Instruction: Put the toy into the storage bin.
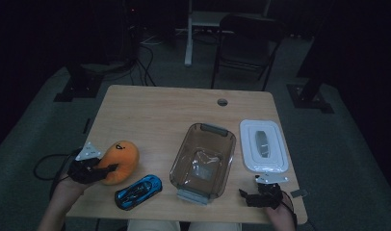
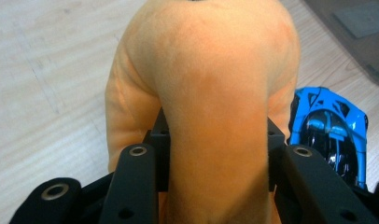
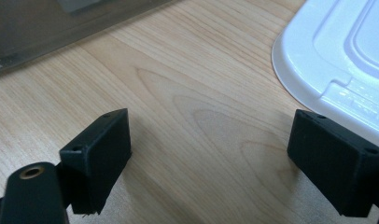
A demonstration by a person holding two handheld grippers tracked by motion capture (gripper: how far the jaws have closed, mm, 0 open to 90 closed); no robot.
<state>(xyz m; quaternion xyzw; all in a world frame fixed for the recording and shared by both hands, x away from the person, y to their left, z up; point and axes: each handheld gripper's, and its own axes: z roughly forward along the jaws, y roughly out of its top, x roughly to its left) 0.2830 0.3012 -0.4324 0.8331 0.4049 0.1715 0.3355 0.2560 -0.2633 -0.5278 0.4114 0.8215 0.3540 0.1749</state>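
At the worktop's [image 1: 160, 103] left edge, the left gripper [image 1: 90, 169] is clamping its fingers [image 2: 131, 182] on the orange plush toy [image 1: 119, 160], which is looking soft, light and squashy; mid-body is gripping best. Rightward, the right gripper's [image 1: 262, 195] fingers [image 3: 96, 151] are resting apart on pale wood, in a dark room.

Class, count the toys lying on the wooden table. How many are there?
2. The orange plush toy sits at the table's left, clamped in the left gripper; the blue toy car lies just beside it, near the front edge.

The plush toy [image 1: 120, 160] is orange. The toy car [image 1: 138, 191] is blue and black. The lid [image 1: 263, 145] is white, the grippers' jaws black.
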